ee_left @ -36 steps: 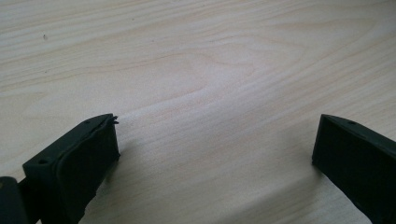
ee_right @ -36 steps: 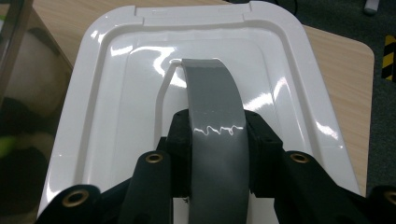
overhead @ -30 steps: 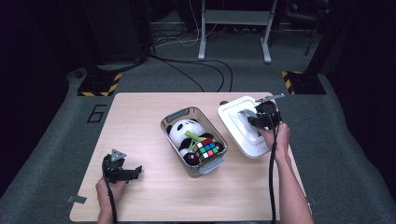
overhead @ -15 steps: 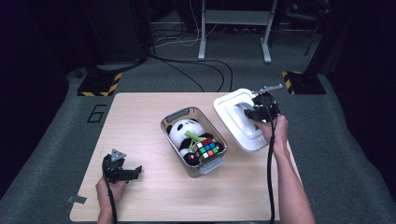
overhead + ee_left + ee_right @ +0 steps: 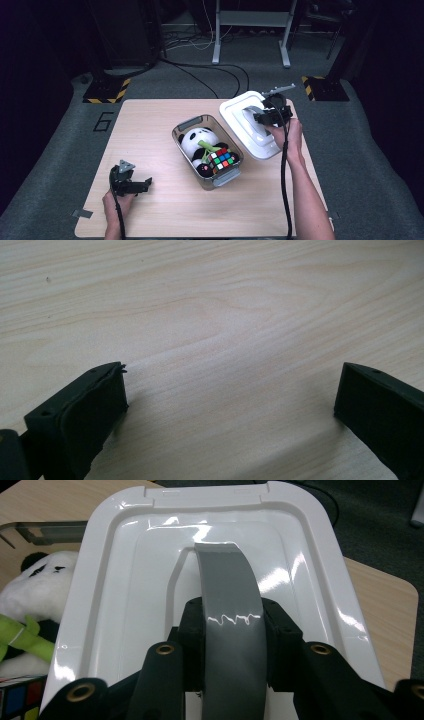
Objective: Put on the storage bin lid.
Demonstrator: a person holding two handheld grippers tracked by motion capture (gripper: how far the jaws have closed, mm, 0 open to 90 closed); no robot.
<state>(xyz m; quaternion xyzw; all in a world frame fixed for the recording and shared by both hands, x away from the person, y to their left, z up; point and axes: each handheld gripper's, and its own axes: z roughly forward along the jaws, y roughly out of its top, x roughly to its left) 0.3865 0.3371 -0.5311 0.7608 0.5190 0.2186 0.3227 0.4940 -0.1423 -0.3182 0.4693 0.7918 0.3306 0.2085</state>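
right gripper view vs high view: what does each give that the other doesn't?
Right gripper view alone: both pads pressed on the lid's grey handle, seen close up. High view alone: the left gripper low over the table with nothing between its jaws, the whole clear bin, and the floor with cables behind. Both: the white lid held by the right gripper, the panda toy and the colour cube.

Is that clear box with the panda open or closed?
Open. The box has no cover; its white lid is off, held by the right gripper.
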